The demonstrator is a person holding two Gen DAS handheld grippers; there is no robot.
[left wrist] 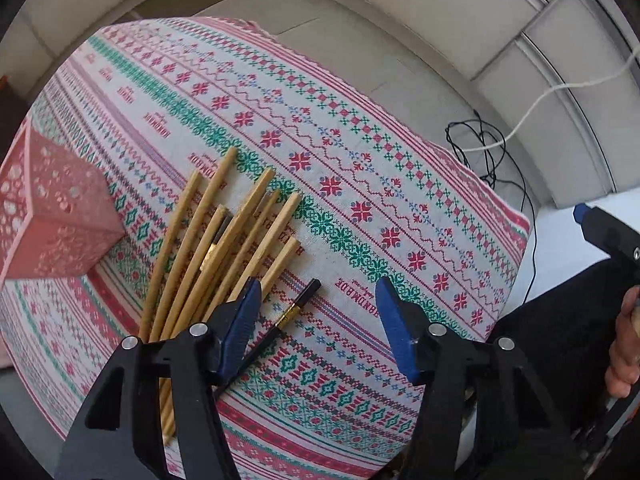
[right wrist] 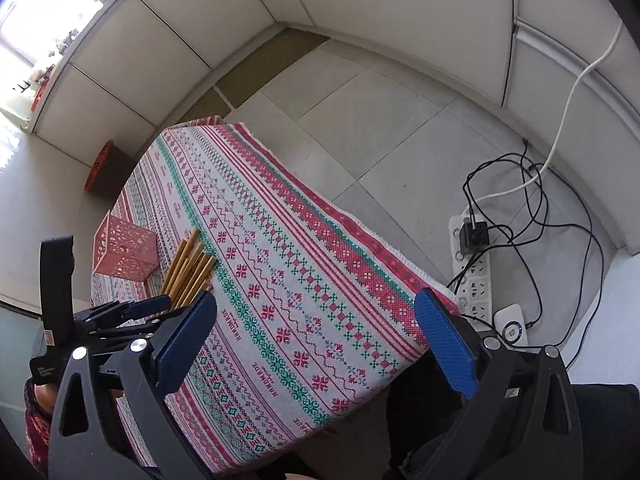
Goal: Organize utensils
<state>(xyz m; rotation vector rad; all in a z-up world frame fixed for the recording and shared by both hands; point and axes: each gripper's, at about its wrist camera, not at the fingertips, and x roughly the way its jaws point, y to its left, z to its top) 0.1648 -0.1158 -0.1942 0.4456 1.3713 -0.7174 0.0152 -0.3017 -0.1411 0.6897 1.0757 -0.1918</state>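
A bundle of bamboo chopsticks (left wrist: pixel 224 240) is spread on the patterned tablecloth (left wrist: pixel 360 184), just beside the pink perforated holder (left wrist: pixel 52 216). A black chopstick (left wrist: pixel 286 318) lies apart, beside them. The left gripper (left wrist: pixel 318 300) is held partly open above the cloth, nothing between its jaws. The right gripper (right wrist: pixel 316 344) is seen wide open and empty.

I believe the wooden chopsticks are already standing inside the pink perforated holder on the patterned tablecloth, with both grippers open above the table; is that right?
Not quite: the wooden chopsticks are not in the pink perforated holder; they lie loose on the patterned tablecloth beside it, as the left wrist view shows. The rest holds: the left gripper and right gripper are both open above the table.
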